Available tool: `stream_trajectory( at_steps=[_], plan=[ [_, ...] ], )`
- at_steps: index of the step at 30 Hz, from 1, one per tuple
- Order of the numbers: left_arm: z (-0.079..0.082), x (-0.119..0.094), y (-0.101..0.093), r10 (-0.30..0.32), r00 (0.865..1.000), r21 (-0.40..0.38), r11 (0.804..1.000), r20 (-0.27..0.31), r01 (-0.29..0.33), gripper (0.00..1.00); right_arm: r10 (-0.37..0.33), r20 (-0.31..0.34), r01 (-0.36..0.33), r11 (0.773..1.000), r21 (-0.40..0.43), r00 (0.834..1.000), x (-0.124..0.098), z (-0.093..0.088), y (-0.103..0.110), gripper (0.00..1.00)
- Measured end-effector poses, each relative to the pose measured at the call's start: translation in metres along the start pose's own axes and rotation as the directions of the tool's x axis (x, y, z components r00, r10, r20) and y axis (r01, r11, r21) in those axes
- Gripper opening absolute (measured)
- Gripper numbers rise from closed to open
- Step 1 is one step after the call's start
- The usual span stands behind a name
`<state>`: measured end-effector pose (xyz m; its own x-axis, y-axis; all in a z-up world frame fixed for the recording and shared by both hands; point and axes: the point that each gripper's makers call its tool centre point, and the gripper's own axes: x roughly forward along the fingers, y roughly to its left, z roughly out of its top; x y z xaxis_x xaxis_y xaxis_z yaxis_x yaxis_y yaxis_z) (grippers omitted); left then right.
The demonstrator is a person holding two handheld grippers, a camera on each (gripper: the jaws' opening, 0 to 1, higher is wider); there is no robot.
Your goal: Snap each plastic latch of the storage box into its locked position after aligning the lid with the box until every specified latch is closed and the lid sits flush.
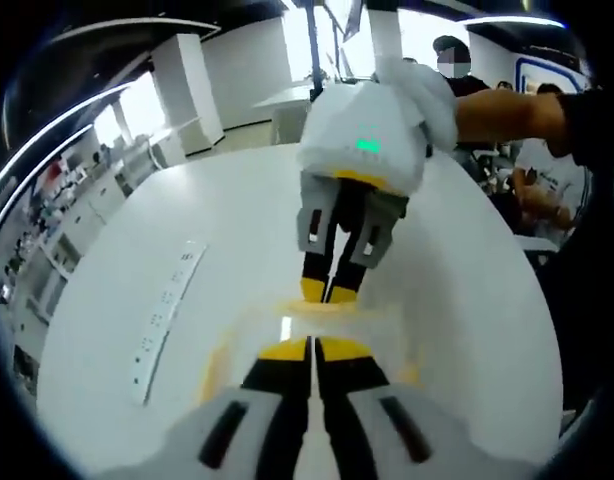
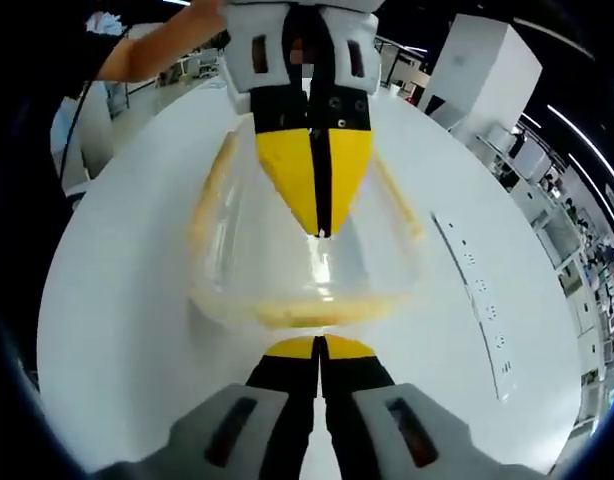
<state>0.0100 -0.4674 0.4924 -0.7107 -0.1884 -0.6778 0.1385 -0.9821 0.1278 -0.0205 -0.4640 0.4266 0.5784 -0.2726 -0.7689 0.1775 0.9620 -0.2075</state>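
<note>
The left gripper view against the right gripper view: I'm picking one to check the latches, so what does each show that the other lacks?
Left gripper view: the right gripper comes in from the far side under a white-gloved hand, green light on its body; the storage box is mostly hidden by the jaws.

Right gripper view: the clear box with its yellow rim lies open to view, the left gripper pressing down from the far side.

Both: the white table, the white power strip, and both grippers shut.
</note>
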Motion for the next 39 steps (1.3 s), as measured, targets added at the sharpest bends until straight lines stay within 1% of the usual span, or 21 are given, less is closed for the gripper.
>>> stream_trajectory(
  at_steps=[2, 4, 7, 8, 10, 12, 14, 15, 17, 18, 19, 20, 22, 29, 36, 39],
  plan=[
    [-0.004, -0.010, 0.007, 0.031, 1.000, 0.000, 1.000, -0.004, -0.031, 0.05, -0.024, 0.015, 0.025, 1.000, -0.001, 1.000, -0.005, 0.004, -0.005, 0.00],
    [-0.009, -0.021, 0.011, 0.048, 0.999, -0.006, 0.999, -0.001, -0.048, 0.05, -0.043, 0.028, 0.043, 0.999, 0.005, 0.999, -0.010, 0.007, -0.009, 0.00],
    [-0.016, -0.038, 0.021, 0.079, 0.997, -0.024, 0.997, 0.010, -0.079, 0.07, -0.081, 0.068, 0.080, 0.997, 0.020, 0.994, -0.021, 0.021, -0.016, 0.01],
    [-0.020, -0.044, 0.023, 0.094, 0.996, -0.026, 0.995, 0.005, -0.094, 0.07, -0.086, 0.057, 0.085, 0.996, 0.024, 0.995, -0.022, 0.021, -0.017, 0.01],
    [-0.032, -0.057, 0.027, 0.107, 0.994, -0.034, 0.994, -0.022, -0.108, 0.07, -0.089, 0.052, 0.089, 0.996, 0.000, 0.995, -0.024, 0.022, -0.015, 0.01],
    [-0.044, -0.073, 0.030, 0.124, 0.992, -0.042, 0.991, -0.033, -0.125, 0.08, -0.091, 0.056, 0.091, 0.996, 0.008, 0.994, -0.026, 0.025, -0.017, 0.03],
    [-0.055, -0.082, 0.031, 0.131, 0.990, -0.053, 0.990, -0.050, -0.134, 0.09, -0.094, 0.125, 0.093, 0.996, 0.020, 0.988, -0.029, 0.039, -0.020, 0.10],
    [-0.064, -0.088, 0.035, 0.144, 0.988, -0.062, 0.987, -0.059, -0.148, 0.09, -0.092, 0.138, 0.089, 0.996, 0.024, 0.986, -0.031, 0.045, -0.020, 0.10],
    [-0.078, -0.096, 0.039, 0.160, 0.984, -0.089, 0.982, -0.079, -0.167, 0.08, -0.090, 0.142, 0.088, 0.996, 0.016, 0.986, -0.031, 0.053, -0.019, 0.10],
    [-0.083, -0.099, 0.041, 0.166, 0.983, -0.098, 0.980, -0.084, -0.174, 0.08, -0.086, 0.151, 0.087, 0.996, 0.001, 0.985, -0.029, 0.062, -0.017, 0.10],
    [-0.088, -0.102, 0.042, 0.169, 0.982, -0.108, 0.978, -0.087, -0.178, 0.08, -0.078, 0.159, 0.080, 0.997, -0.006, 0.984, -0.027, 0.066, -0.016, 0.10],
    [-0.092, -0.103, 0.043, 0.171, 0.981, -0.115, 0.977, -0.089, -0.180, 0.08, -0.059, 0.183, 0.062, 0.998, -0.011, 0.981, -0.024, 0.077, -0.012, 0.10],
    [-0.100, -0.107, 0.046, 0.178, 0.980, -0.132, 0.973, -0.093, -0.190, 0.07, -0.044, 0.195, 0.049, 0.999, -0.019, 0.980, -0.017, 0.087, -0.008, 0.10],
    [-0.125, -0.113, 0.045, 0.174, 0.979, -0.175, 0.966, -0.104, -0.191, 0.05, 0.010, 0.206, 0.003, 0.998, -0.064, 0.978, 0.009, 0.115, 0.003, 0.10],
    [-0.139, -0.119, 0.047, 0.173, 0.980, -0.201, 0.961, -0.097, -0.190, 0.02, 0.048, 0.227, -0.028, 0.996, -0.087, 0.973, 0.024, 0.140, 0.008, 0.10],
    [-0.144, -0.120, 0.046, 0.165, 0.982, -0.210, 0.961, -0.096, -0.182, 0.01, 0.061, 0.227, -0.041, 0.995, -0.094, 0.972, 0.031, 0.148, 0.009, 0.07]
  ],
)
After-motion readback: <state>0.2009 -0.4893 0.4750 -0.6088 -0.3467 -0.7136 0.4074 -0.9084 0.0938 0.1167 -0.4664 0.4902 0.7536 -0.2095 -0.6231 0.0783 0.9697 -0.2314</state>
